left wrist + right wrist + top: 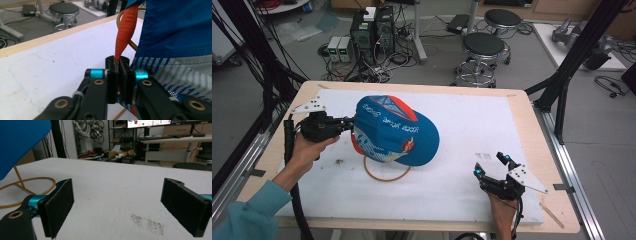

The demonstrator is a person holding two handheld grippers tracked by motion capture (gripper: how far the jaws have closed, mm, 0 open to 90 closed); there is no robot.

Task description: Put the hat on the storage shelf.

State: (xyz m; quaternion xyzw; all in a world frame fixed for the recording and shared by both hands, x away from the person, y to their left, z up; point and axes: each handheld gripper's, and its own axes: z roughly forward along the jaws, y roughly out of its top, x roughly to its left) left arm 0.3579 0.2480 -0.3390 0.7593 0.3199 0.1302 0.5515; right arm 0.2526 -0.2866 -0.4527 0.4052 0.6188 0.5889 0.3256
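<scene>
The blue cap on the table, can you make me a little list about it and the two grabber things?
thing: blue cap with orange trim, sitting on a gold wire stand
surface: white mat on a wooden table
left gripper: shut on the cap's orange edge strip; in the high view it is at the cap's left side
right gripper: open, nothing between its jaws, low over the mat, apart from the cap
marks: dark specks on the mat by the right gripper

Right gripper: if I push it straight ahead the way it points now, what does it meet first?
Probably nothing soon: the open right gripper points up-left across bare white mat. The blue cap sits left of that line, though depth is unclear.
</scene>
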